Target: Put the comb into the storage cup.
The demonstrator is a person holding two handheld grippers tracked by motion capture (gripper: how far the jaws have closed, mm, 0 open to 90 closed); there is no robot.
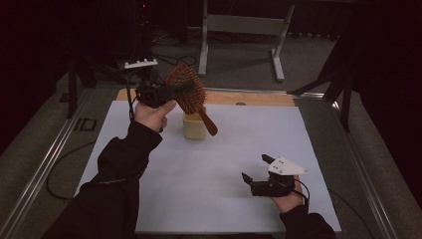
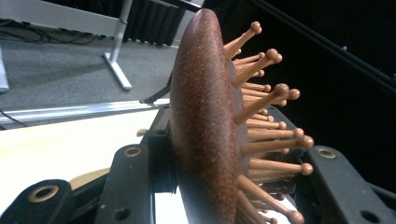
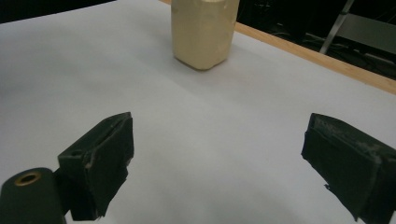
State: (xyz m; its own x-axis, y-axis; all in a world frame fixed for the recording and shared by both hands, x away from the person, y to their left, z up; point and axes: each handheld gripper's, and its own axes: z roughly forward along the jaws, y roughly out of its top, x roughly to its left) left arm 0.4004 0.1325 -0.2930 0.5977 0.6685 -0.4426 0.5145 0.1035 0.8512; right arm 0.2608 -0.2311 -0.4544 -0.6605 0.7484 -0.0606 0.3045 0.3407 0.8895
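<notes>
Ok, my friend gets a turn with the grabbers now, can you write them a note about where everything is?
Left gripper: shut on the brush, clamped across its head, bristles against one jaw and the wooden back against the other. It holds the brush in the air at the far side of the table, handle slanting down in front of the cup.
Right gripper: open, holding nothing, resting near the front right of the white sheet.
Cup: upright on the sheet.
Done: brush is picked up.
Left: probably standing the brush in the cup, then letting go.
</notes>
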